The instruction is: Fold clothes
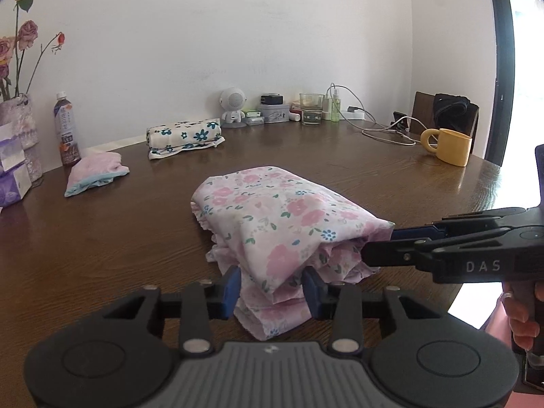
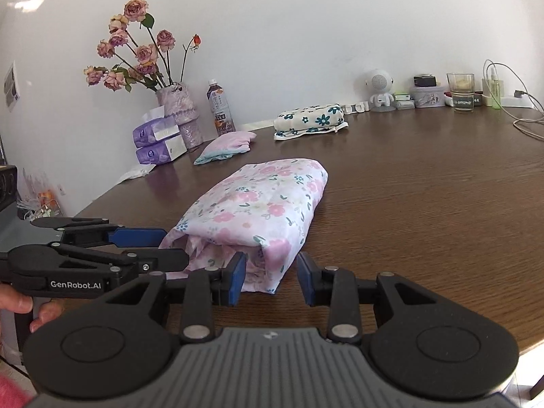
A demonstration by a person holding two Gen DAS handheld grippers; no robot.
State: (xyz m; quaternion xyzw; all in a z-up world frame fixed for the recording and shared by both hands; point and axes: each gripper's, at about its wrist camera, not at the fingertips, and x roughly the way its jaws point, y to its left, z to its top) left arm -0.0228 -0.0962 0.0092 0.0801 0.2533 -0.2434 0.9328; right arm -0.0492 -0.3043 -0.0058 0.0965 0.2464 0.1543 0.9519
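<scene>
1. The pink floral garment [image 1: 285,224] lies as a folded bundle mid-table [image 1: 102,255], soft, thin and light; its loose layers could slip apart.
2. The left gripper [image 1: 272,289] has its pads spread around the near end, cloth between them, not pinched.
3. The right gripper [image 2: 270,278] is spread too, its left pad touching the near right corner.
4. Best hold: the thick folded edge.

Left tongs [image 1: 272,287] parted, right tongs [image 2: 271,277] parted, both low, crossing at right angles
</scene>
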